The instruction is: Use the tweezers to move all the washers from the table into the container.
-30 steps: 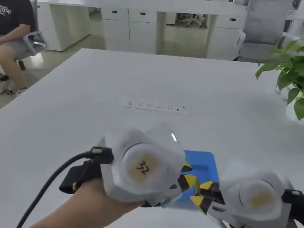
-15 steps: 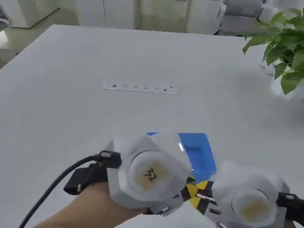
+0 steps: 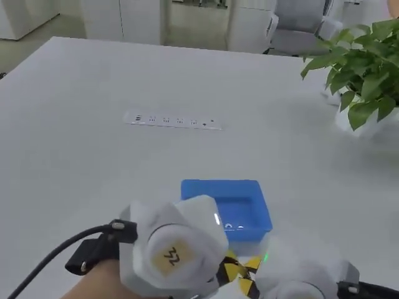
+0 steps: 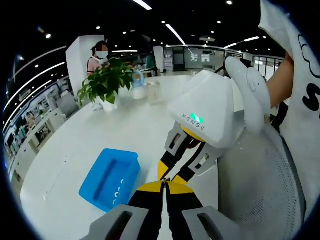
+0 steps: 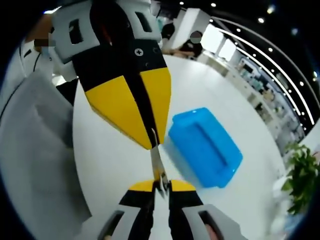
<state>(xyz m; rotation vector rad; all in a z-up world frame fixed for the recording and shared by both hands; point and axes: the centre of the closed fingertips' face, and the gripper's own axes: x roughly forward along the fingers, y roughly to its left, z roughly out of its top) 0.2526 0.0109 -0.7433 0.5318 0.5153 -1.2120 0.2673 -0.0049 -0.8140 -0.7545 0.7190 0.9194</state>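
L gripper [image 4: 166, 184] & R gripper [image 5: 161, 186] met tip to tip just beside the blue container [image 3: 218, 187], on the person's side of it. Both sets of jaws were pinched narrow on the tweezers [image 5: 156, 162] btw them.

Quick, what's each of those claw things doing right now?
Left gripper: closed, apparently on one end of the tweezers.
Right gripper: closed on the tweezers' other end.

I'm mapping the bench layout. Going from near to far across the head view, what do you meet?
left gripper → blue container → white power strip → table's far edge → white cabinets
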